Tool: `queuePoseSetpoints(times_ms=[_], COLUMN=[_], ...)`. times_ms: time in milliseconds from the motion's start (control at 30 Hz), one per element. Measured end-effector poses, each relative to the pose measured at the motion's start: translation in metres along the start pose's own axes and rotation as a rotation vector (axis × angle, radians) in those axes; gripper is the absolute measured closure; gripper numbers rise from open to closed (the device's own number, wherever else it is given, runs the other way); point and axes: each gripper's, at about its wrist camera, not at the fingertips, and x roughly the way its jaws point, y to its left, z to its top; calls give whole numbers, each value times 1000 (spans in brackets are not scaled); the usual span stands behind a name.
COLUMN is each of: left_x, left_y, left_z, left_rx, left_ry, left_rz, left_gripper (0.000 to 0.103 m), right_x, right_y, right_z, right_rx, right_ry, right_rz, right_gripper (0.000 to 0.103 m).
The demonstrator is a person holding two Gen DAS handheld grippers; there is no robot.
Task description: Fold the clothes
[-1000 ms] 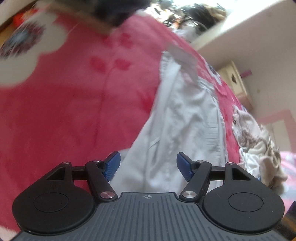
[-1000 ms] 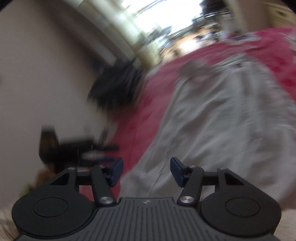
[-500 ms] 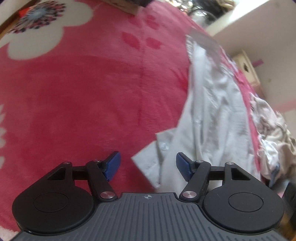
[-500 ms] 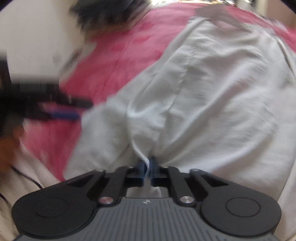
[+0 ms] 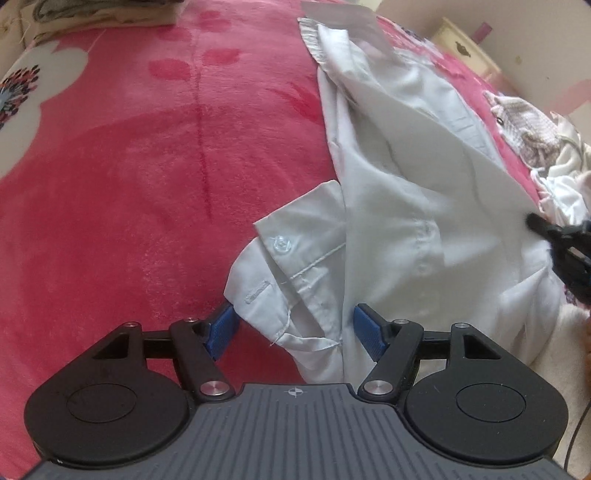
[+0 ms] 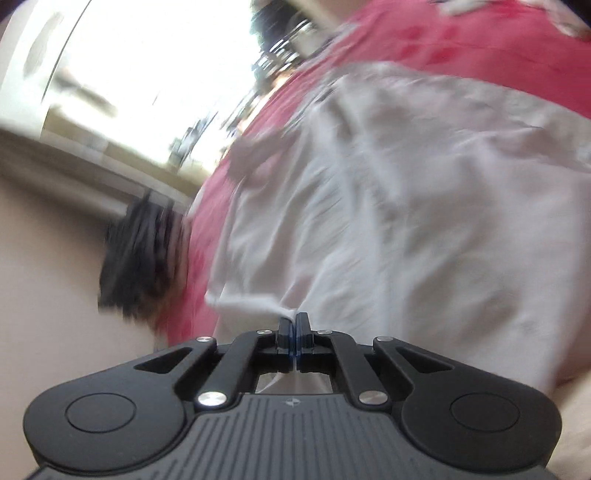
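A white shirt lies spread on a pink blanket, running from the near edge up toward the far side, where a gray card rests at its top end. Its buttoned cuff juts out to the left over the blanket, a clear button showing near the corner. The left gripper sits low at the near edge of the shirt with its blue-padded fingers spread wide — the cuff and the sleeve below it lie between them, nothing pinched. The right gripper is clamped tight on a fold at the shirt's hem, the cloth bunched right at its closed tips; in the left camera it shows as a dark shape at the shirt's right edge. The right view is badly blurred: the shirt fills most of it, pink blanket beyond, a dark smeared shape to the left that cannot be identified. Off the shirt's far right side sits a heap of other clothes, and a cream cabinet stands past the blanket by the wall. A white flower print marks the blanket's left part.
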Motion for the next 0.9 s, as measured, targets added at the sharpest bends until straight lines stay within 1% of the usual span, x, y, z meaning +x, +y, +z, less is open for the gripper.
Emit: queuePoseSetpoints(times_ms=[67, 100, 133, 167, 200, 233, 267, 300, 333, 367, 400, 467, 533, 633, 667, 700, 767, 833, 867, 900], left_x=[0, 0, -1, -2, -2, -3, -3, -3, -2, -2, -2, -1, 0, 1, 2, 2, 2, 0, -4, -9], left_y=[4, 6, 8, 10, 12, 14, 15, 15, 16, 16, 16, 17, 17, 18, 19, 20, 21, 19, 17, 14], left_z=[1, 1, 1, 0, 0, 0, 0, 1, 1, 2, 3, 4, 5, 7, 7, 7, 7, 7, 7, 6], left_rx=[-25, -38, -51, -62, -74, -85, -94, -99, -104, -109, -115, -125, -136, -151, -156, -160, -160, -148, -127, -107], left_ry=[-2, -4, -8, -13, -18, -23, -26, -27, -28, -29, -30, -32, -34, -36, -35, -34, -36, -48, -79, -110], left_rz=[-6, -10, -14, -18, -21, -24, -28, -32, -37, -42, -47, -56, -66, -80, -85, -89, -91, -84, -69, -54], left_gripper=[35, 35, 35, 35, 35, 35, 35, 35, 35, 35, 35, 35, 35, 35, 35, 35, 35, 36, 36, 36], right_x=[-4, -5, -8, -13, -19, -26, -33, -38, -42, -41, -38, -19, 7, 47, 57, 65, 76, 83, 83, 82], right_y=[-7, -6, -1, 6, 16, 27, 39, 52, 65, 79, 90, 109, 121, 133, 134, 134, 128, 121, 120, 119], right_z=[7, 8, 9, 8, 6, 3, -2, -8, -14, -22, -30, -48, -73, -117, -134, -150, -173, -181, -180, -177], right_rx=[17, 12, -9, -47, -99, -158, -218, -277, -337, -395, -446, -522, -582, -712, -778, -845, -926, -944, -937, -923], right_ry=[-17, -22, -31, -51, -88, -135, -175, -210, -222, -203, -160, -21, 138, 374, 442, 488, 523, 519, 503, 491], right_rz=[-41, -70, -96, -116, -132, -142, -142, -137, -124, -106, -89, -49, -31, -60, -90, -130, -209, -252, -252, -253], right_gripper=[100, 96, 95, 91, 83, 78, 68, 64, 63, 60, 56, 49, 48, 41, 37, 37, 36, 39, 45, 58])
